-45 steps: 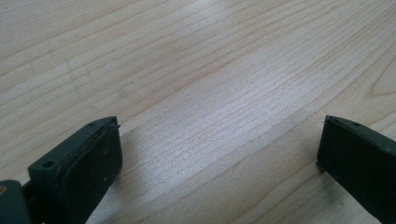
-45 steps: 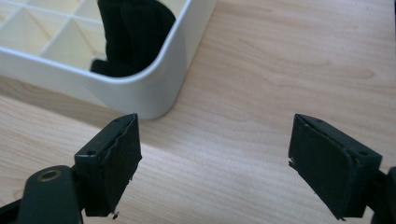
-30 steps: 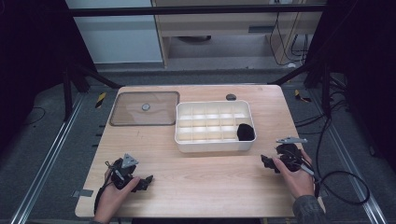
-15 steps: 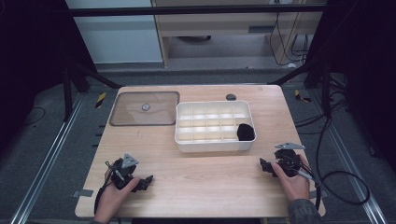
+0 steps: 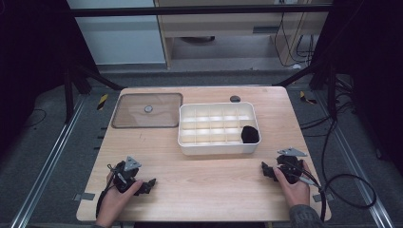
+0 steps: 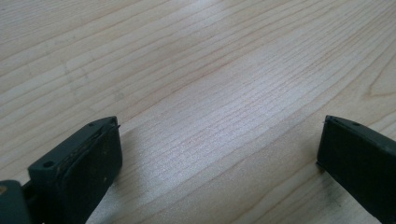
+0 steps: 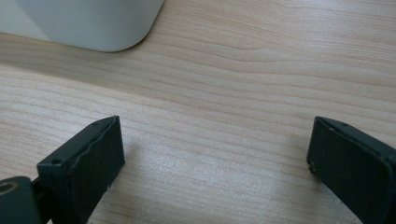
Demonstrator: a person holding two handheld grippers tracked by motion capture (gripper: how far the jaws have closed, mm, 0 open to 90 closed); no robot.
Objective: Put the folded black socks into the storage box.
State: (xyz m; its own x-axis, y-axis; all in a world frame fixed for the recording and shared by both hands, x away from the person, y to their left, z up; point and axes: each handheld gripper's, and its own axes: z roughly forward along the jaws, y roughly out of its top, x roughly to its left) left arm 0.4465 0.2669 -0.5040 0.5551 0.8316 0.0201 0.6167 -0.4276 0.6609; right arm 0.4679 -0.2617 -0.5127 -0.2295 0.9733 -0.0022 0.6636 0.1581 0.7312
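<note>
Box (image 5: 216, 142) just ahead of right claw (image 5: 267, 171) | both claws apart, empty | left claw (image 5: 148, 185) well apart

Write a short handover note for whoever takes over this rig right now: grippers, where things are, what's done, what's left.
Left gripper: open, empty, resting low at the table's near left.
Right gripper: open, empty, near right, just short of the white divided box.
Black object sits in the box's right end compartment.
Clear lid lies flat left of the box, apart from it.
Likely left: put the lid on the box.
</note>
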